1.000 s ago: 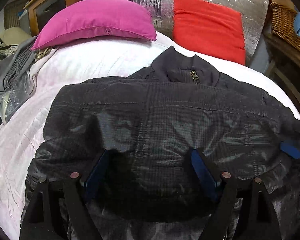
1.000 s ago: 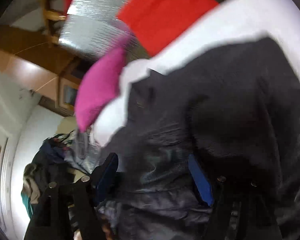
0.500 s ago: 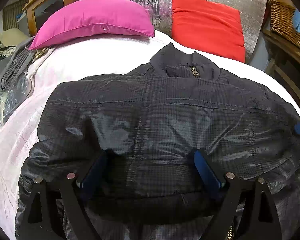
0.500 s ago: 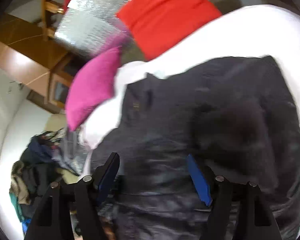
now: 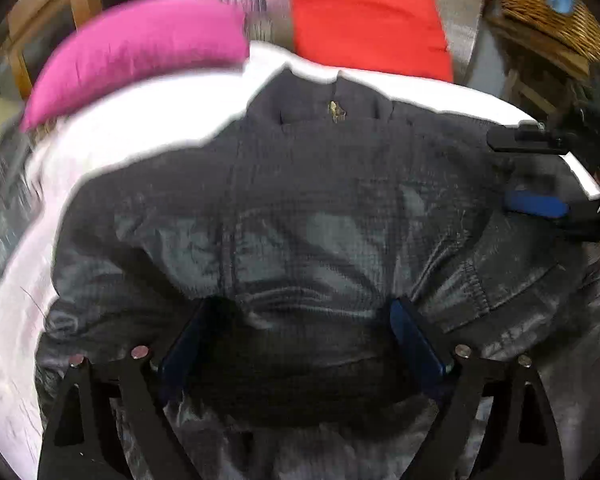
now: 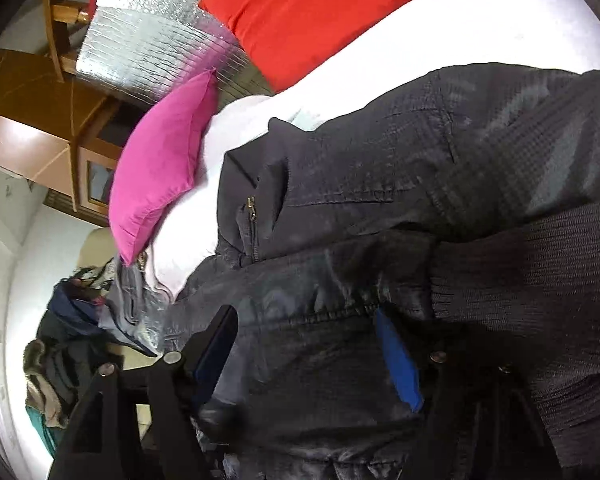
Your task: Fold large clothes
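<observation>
From the left wrist camera, a dark jacket point(image 5: 300, 216) lies spread over a white bed cover point(image 5: 148, 120), collar at twelve o'clock toward a pink pillow point(image 5: 140, 48) and a red pillow point(image 5: 368, 20). The left hand-held gripper point(image 5: 300, 332) sits at six o'clock with its jaws opening; the jacket's lower part bulges between the blue pads without being pinched. At three o'clock the right hand-held gripper point(image 5: 540, 176) hovers by the jacket's side, near a wicker basket point(image 5: 548, 4) at one o'clock.

From the right wrist camera, the jacket point(image 6: 380, 208) fills the frame, its ribbed knit hem point(image 6: 532, 264) at three o'clock. The right hand-held gripper point(image 6: 308, 340) stands released, its pads apart with fabric between them.
</observation>
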`<state>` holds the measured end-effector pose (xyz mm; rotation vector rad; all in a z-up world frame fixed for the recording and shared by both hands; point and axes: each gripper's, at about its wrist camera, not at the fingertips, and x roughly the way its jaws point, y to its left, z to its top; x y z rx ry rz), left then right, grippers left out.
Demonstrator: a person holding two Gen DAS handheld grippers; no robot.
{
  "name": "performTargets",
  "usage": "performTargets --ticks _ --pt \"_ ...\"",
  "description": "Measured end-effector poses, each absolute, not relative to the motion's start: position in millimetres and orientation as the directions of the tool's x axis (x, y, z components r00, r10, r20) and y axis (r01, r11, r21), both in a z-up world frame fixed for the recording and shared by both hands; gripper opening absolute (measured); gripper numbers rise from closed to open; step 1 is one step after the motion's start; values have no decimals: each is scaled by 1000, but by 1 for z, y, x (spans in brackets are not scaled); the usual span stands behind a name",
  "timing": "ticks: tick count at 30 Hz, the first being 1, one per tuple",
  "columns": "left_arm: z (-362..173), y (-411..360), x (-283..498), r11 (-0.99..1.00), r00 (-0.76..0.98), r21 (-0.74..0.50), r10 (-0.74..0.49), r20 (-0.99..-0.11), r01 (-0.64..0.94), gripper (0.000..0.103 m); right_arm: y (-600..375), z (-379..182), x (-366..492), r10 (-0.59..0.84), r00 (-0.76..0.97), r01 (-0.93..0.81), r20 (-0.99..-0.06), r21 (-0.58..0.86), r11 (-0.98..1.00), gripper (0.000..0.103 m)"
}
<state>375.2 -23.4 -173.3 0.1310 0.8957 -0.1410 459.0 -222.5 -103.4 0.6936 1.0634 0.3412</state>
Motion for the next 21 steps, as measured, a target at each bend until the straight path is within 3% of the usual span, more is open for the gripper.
performTargets --ticks 5,8,10,12,15,19,21 --pt "-142 2 361 991 657 -51 -120 -744 123 92 -219 -63 422 649 495 -66 -578 720 691 75" --pt "-129 24 347 997 710 -34 -73 -701 69 92 -217 -71 400 672 457 -94 -583 719 689 77" --pt "-138 39 350 1000 686 -19 -31 -727 25 92 -214 -87 398 674 419 -85 -609 712 697 78" --pt "-170 60 366 999 571 -30 -6 -821 -32 94 -218 -114 404 652 400 -17 -644 706 708 77" --pt "-171 67 366 998 571 -61 -43 -820 -13 94 -218 -113 408 660 405 -17 -633 717 697 77" --pt "-143 75 353 994 645 -103 -92 -758 20 94 -223 -78 400 660 449 -105 -603 697 709 77" --pt "-134 91 345 997 690 -78 -47 -722 -14 94 -231 -66 403 660 476 -102 -581 709 698 77"
